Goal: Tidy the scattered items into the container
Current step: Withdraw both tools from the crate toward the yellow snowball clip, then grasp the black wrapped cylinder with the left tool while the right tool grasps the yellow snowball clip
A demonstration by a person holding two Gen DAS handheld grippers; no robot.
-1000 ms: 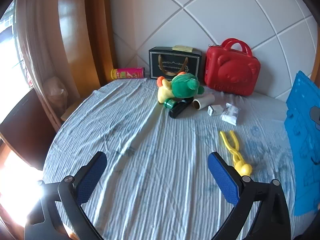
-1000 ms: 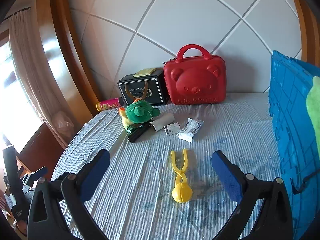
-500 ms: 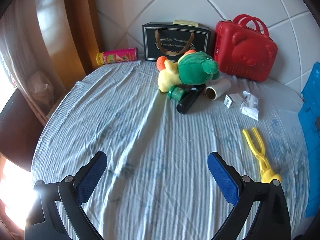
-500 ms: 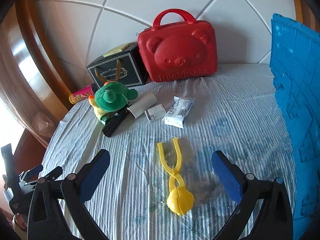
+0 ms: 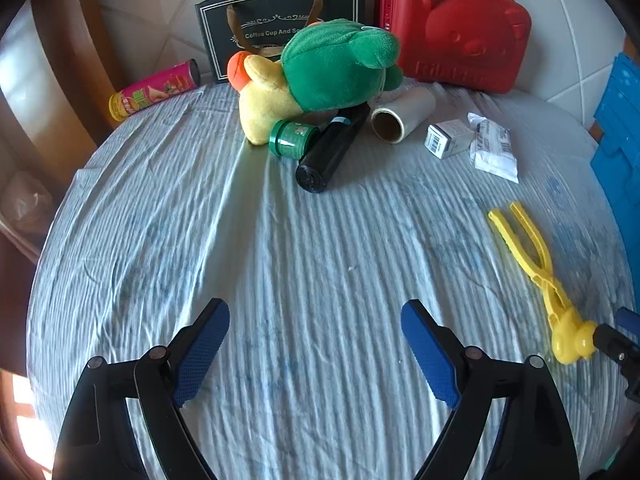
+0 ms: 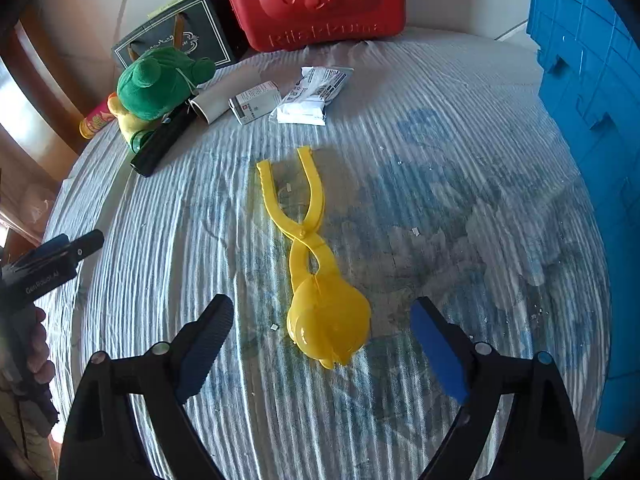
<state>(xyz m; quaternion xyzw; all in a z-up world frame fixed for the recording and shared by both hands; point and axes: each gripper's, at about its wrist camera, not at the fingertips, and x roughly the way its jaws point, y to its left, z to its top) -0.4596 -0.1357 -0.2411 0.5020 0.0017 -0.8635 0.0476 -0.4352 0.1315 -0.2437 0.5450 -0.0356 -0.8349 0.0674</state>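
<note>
A yellow snowball-maker clip (image 6: 316,280) lies on the striped cloth; its round head sits between the open jaws of my right gripper (image 6: 322,316), untouched. It also shows in the left wrist view (image 5: 540,276). My left gripper (image 5: 316,320) is open and empty over bare cloth. Farther back lie a green-and-yellow plush toy (image 5: 328,72), a green jar (image 5: 290,138), a black bottle (image 5: 332,150), a paper roll (image 5: 402,114), a small white box (image 5: 446,138) and a white packet (image 5: 494,148). The blue container (image 6: 592,120) stands at the right.
A red bear case (image 5: 456,32) and a black gift box (image 5: 276,20) stand against the tiled wall. A pink can (image 5: 154,90) lies at the far left edge. Wooden trim and a curtain are at the left. The left gripper shows at the left in the right wrist view (image 6: 52,260).
Both grippers have moved forward and tilted down toward the table. The right one has closed in on the yellow clip, whose head now lies between its jaws.
</note>
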